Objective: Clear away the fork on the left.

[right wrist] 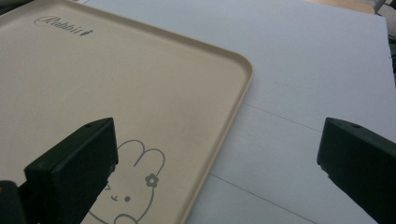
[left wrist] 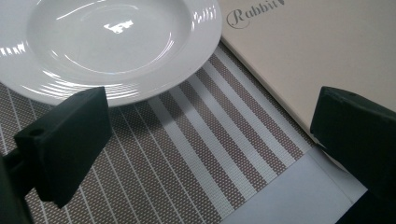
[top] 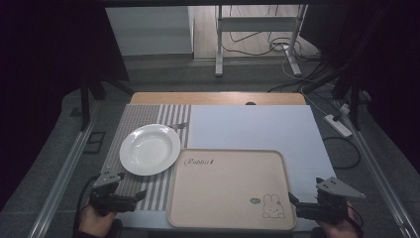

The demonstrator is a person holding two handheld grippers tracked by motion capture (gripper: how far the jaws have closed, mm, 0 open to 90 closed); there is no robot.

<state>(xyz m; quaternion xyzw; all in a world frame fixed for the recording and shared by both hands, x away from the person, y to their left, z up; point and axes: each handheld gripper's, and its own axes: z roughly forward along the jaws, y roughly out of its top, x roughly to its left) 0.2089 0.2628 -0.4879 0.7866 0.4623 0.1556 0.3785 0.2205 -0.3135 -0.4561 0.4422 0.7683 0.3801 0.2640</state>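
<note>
A white deep plate [top: 149,148] rests on a striped placemat [top: 148,119] at the left of the table. To its right lies a beige tray [top: 230,186] with a rabbit drawing and the word "Rabbit". My left gripper [top: 136,197] hovers at the near left corner, just this side of the plate [left wrist: 107,42], jaws wide apart with nothing between them. Over the tray's near right corner [right wrist: 205,154] my right gripper [top: 295,204] is also open and holds nothing. Both gripper views show the black fingers [left wrist: 70,144] [right wrist: 74,172] spread to the frame edges.
A pale blue sheet [top: 257,126] covers the table's right and far side, with a wooden table edge [top: 218,97] behind it. A small dark object [top: 179,126] lies on the placemat beyond the plate. Stand legs and cables sit on the floor past the table.
</note>
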